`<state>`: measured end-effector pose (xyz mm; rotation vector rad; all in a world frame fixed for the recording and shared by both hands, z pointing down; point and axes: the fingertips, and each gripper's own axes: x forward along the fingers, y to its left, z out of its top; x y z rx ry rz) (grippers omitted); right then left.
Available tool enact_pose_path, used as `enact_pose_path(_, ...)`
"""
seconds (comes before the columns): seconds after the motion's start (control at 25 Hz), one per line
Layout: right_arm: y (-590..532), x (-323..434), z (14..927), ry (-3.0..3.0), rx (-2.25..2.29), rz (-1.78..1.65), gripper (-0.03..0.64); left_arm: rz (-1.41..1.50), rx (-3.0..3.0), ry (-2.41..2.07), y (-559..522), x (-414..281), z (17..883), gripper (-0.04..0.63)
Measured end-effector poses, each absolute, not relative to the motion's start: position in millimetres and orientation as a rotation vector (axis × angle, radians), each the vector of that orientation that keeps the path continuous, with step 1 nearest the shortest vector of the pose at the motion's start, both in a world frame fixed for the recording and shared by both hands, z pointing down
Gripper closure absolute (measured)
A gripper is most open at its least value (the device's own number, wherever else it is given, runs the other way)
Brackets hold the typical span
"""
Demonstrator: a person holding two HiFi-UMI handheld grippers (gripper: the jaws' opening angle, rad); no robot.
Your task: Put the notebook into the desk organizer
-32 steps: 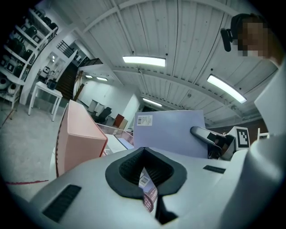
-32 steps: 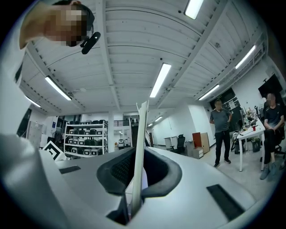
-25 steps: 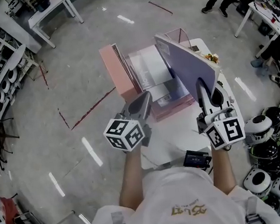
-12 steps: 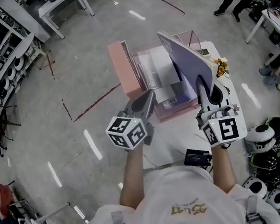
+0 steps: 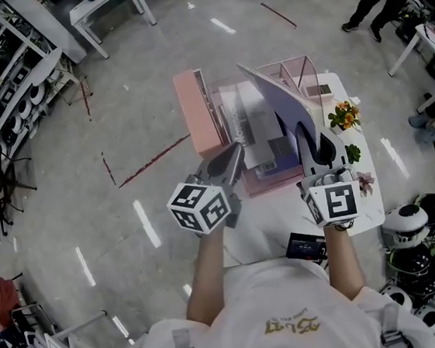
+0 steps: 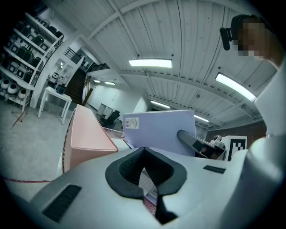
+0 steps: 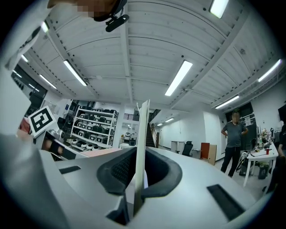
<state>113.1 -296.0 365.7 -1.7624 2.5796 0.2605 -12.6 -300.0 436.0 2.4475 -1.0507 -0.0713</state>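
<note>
The right gripper [image 5: 312,137] is clenching the near edge of the lavender notebook [image 5: 281,103], holding it tilted over the right part of the pink desk organizer [image 5: 198,121] on the white table [image 5: 364,191]. The left gripper [image 5: 227,160] is hovering clenched and empty just near of the desk organizer.

At the tabletop's [image 5: 269,218] far end the desk organizer [image 5: 203,120], notebook [image 5: 284,111] upright over its right part, in the right gripper [image 5: 315,141], left gripper [image 5: 227,159] before the organizer's near side, flowers [image 5: 343,114] right of the organizer, small device [image 5: 305,243] at the tabletop's near edge.
</note>
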Motion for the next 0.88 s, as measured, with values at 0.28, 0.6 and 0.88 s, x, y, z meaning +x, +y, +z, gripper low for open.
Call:
enact_pose_path(0.28, -308.7, 95.7, 378.4, 2.655, -1.725, 0.22, 0.574, -0.073, 2.432, -1.084, -305.2, -21.8, 437.4, 0.578)
enact_pose_path(0.6, -312.7, 75.0, 402.1, 2.749, -1.633, 0.087, 0.572, -0.074, 2.416, -1.109, -304.4, -33.4, 440.0, 0.578)
enact_pose_path(0.88, -311.2, 61.5, 415.9, 2.889, -1.582, 0.093, 0.571, -0.078, 2.417, -1.103, -302.4, -37.8, 437.4, 0.578)
